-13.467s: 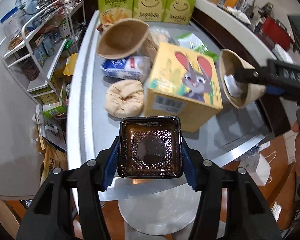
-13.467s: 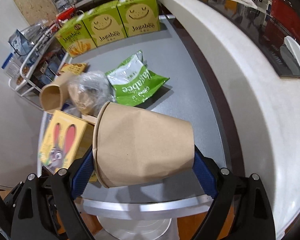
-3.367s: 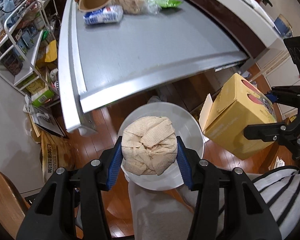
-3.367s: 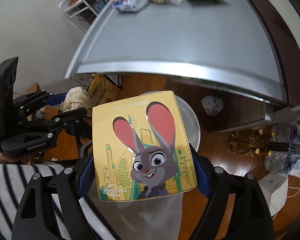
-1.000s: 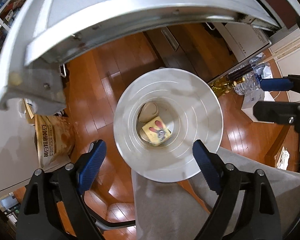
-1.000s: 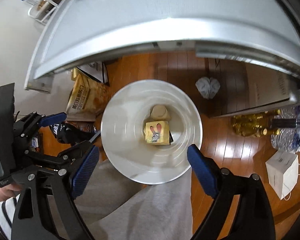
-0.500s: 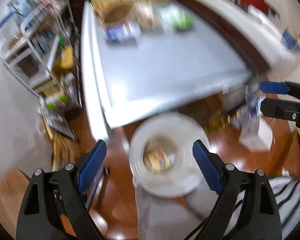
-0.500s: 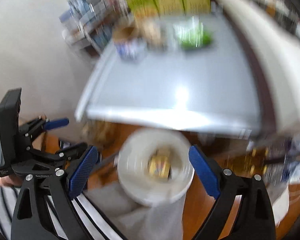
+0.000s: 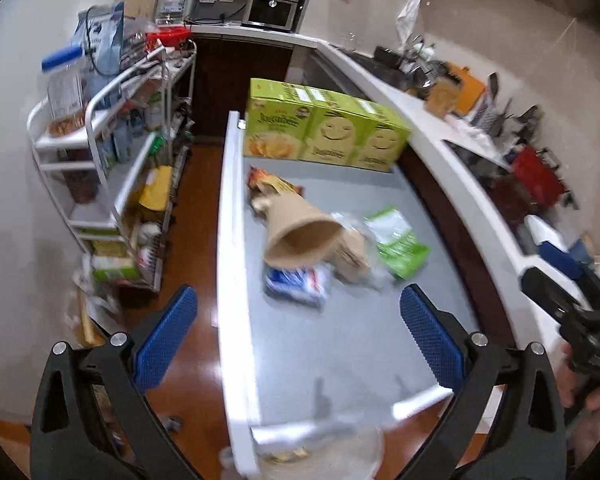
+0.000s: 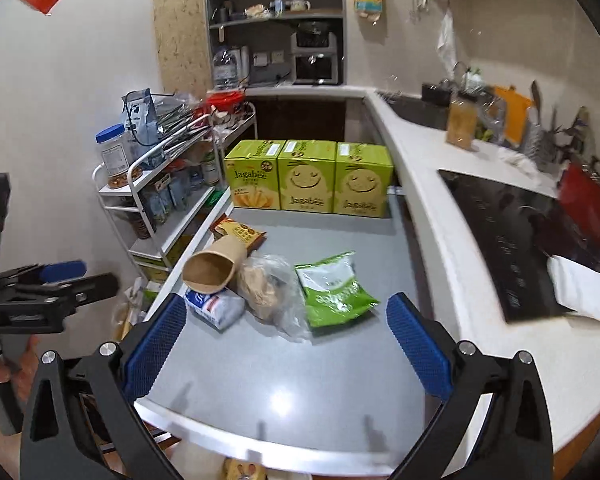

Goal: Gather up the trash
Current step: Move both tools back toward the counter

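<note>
Both claws spread wide, holding nothing: left claw (image 9: 296, 340) and right claw (image 10: 286, 340) hovering over the near end of the grey tabletop (image 10: 300, 380), blue pads facing each other across bare surface. Left claw also seen from the right wrist view at far left (image 10: 48, 284), gripped by a hand (image 10: 4, 364); right claw at the far right edge of the left wrist view (image 9: 572, 304).

Remaining trash bunched together mid-tabletop, toward its left edge: brown paper cup (image 10: 214, 266) lying on its side, mouth toward the camera, resting over a blue-and-white packet (image 10: 214, 306); just beside it a clear plastic bag (image 10: 272, 292) with something tan inside, possibly crumpled paper; green snack pouch (image 10: 332, 290) flat just right of the bag; orange-brown wrapper (image 10: 240, 234) behind the cup. Three green Jagabee boxes (image 10: 310, 186) upright in a row at the far end, touching one another.

Below the near tabletop edge, rim of a pale bin (image 9: 340, 456) with a yellow box (image 10: 242, 472) inside, partly cut off. White wire rack (image 10: 160, 184) of jars to the left
</note>
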Demonstrator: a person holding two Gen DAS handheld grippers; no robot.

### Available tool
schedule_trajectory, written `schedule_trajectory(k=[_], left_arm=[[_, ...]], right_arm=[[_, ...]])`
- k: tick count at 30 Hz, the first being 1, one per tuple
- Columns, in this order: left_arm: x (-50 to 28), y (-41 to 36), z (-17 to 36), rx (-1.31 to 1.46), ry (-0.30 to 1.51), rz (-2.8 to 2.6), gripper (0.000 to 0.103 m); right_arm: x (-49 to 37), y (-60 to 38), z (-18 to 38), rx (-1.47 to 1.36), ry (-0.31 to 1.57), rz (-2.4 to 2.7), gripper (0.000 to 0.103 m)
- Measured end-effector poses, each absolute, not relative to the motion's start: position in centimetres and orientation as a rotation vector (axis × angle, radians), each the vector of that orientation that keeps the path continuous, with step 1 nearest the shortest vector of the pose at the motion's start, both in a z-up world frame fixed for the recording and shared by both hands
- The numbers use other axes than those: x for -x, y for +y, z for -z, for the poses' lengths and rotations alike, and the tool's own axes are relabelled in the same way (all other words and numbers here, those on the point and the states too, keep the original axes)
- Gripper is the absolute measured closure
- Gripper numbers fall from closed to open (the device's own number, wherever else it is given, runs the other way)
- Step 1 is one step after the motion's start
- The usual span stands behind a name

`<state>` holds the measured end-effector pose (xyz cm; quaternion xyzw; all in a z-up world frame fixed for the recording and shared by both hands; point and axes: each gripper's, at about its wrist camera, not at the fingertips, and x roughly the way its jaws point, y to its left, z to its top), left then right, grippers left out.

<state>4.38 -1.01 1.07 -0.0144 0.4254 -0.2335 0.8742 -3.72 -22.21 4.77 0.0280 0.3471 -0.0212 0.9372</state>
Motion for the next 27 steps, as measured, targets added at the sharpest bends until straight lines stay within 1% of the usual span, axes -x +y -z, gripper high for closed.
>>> schedule_trajectory(k=[5, 10, 14, 19, 25, 26, 27], left_arm=[[-7.9, -2.8, -0.7, -0.048, 0.875, 0.448, 0.002], [-9.0, -1.5, -0.5, 0.059, 0.885, 0.442, 0.002], [-8.7, -1.1, 0.1, 0.056, 0.906, 0.433, 0.002], [-8.3, 0.1, 0.3, 0.085, 0.914, 0.437, 0.002], [-8.8, 2.0, 1.2, 0.145, 0.942, 0.416, 0.002], [-9.0, 2.3, 1.4, 0.156, 0.950, 0.412, 0.002], [-9.1, 2.5, 1.6, 0.164, 0.956, 0.409, 0.002]], right_arm=[[0.0, -22.7, -4.1, -0.050, 0.746, 0.070, 0.004], [-6.0, -23.1, -4.2, -0.097, 0.803, -0.013, 0.004], [-12.3, -21.5, -2.8, -0.090, 0.856, -0.080, 0.004], [-20.8, -16.6, 1.9, 0.137, 1.005, -0.192, 0.005], [-26.3, -13.2, 6.7, 0.291, 1.128, -0.292, 0.005], [-27.0, -13.0, 7.4, 0.289, 1.152, -0.306, 0.007], [-27.6, -12.9, 8.2, 0.280, 1.178, -0.316, 0.016]])
